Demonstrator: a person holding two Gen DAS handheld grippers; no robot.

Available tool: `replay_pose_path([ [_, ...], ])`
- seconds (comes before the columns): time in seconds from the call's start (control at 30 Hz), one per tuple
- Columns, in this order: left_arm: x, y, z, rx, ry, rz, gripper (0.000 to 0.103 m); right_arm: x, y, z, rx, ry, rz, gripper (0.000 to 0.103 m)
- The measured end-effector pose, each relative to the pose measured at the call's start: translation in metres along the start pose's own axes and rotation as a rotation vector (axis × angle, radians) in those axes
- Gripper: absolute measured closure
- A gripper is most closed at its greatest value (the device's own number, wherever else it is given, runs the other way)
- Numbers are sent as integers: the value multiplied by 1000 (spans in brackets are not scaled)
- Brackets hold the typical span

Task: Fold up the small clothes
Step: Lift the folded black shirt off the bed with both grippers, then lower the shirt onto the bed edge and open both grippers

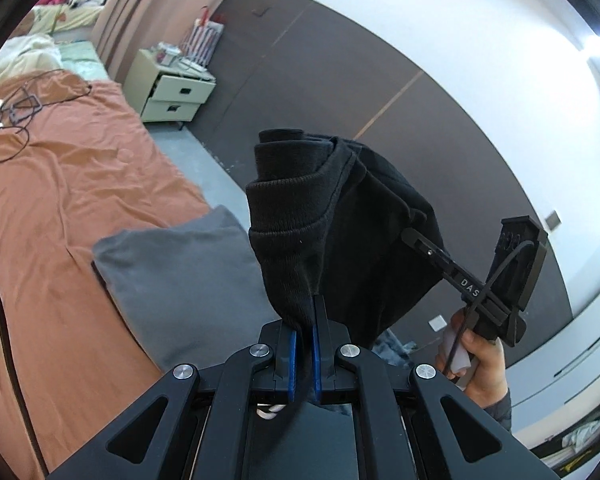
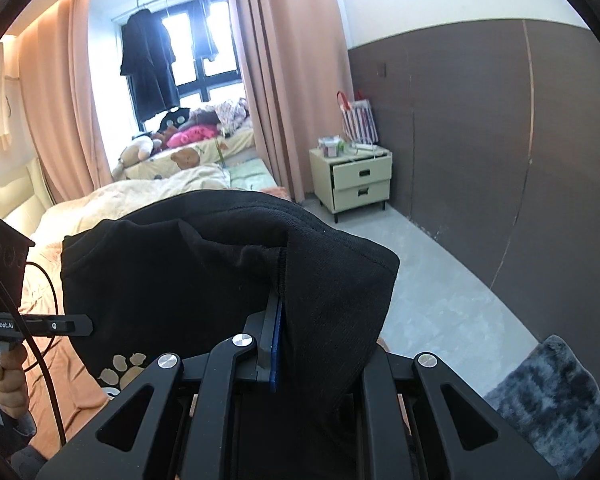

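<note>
A bed (image 1: pixel 60 184) covered by an orange sheet fills the left of the left wrist view, with a grey pillow (image 1: pixel 180 276) lying at its near right edge and a tangle of black cables (image 1: pixel 8 120) spread on its far part. Beyond the bed, pink curtains (image 2: pixel 288 80) are hung, and a dark garment (image 2: pixel 148 68) is seen hanging at the window. A cream nightstand (image 2: pixel 354 178) with two drawers is placed against the brown wall panel, with a striped bag (image 2: pixel 358 118) standing on it. A grey fluffy rug (image 2: pixel 552 396) lies on the floor at the near right.

The black garment (image 1: pixel 340 232) is held up in the air above the bed's edge, between the two grippers, and much of both views is blocked by it. A fold of its ribbed hem is grasped in the jaws of the left gripper (image 1: pixel 305 344). The jaws of the right gripper (image 2: pixel 278 344) are clenched on another part of the cloth, which is draped over the right finger so that it is hidden. Pale paw prints (image 2: pixel 122 368) are seen on the cloth
</note>
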State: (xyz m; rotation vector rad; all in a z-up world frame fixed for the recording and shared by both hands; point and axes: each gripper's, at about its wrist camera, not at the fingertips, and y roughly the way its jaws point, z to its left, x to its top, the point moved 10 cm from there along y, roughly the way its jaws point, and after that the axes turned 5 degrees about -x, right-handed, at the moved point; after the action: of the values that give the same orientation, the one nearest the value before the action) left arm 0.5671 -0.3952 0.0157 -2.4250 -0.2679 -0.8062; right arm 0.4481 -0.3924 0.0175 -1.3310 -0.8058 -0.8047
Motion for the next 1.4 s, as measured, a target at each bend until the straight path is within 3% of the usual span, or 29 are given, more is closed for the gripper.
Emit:
replay_pose_path([
  [0.3, 24, 28, 91, 27, -63, 2, 97, -1, 107, 82, -5, -42, 101, 93],
  [0.47, 27, 46, 140, 80, -88, 1, 97, -9, 171, 117, -20, -53, 151, 93],
  [0.53, 24, 55, 171, 174, -105, 10, 96, -14, 199, 116, -47, -35, 181, 90],
  [0.57, 19, 60, 191, 247, -122, 27, 91, -17, 212, 114, -71, -30, 210, 84],
  [0.6, 16, 62, 204, 287, -135, 37, 87, -21, 232, 114, -108, -36, 263, 73],
  [0.67, 8, 63, 226, 324, -179, 56, 87, -24, 252, 116, -173, -32, 307, 70],
  [0.9, 15, 49, 225, 333, -155, 31, 87, 2, 239, 130, -151, 0, 252, 70],
  [0.97, 17, 54, 214, 329, -120, 32, 87, -1, 248, 139, -148, -13, 295, 70],
  [1.07, 19, 71, 217, 329, -89, 63, 87, -16, 281, 156, -121, -18, 423, 82],
  [1.2, 17, 95, 232, 371, -67, 97, 87, -28, 323, 147, -224, -58, 501, 83],
  [1.33, 13, 110, 246, 475, 5, 110, 87, -17, 346, 132, -287, -44, 475, 87],
  [1.4, 12, 110, 247, 497, 20, 101, 87, -18, 334, 118, -348, -60, 445, 87],
])
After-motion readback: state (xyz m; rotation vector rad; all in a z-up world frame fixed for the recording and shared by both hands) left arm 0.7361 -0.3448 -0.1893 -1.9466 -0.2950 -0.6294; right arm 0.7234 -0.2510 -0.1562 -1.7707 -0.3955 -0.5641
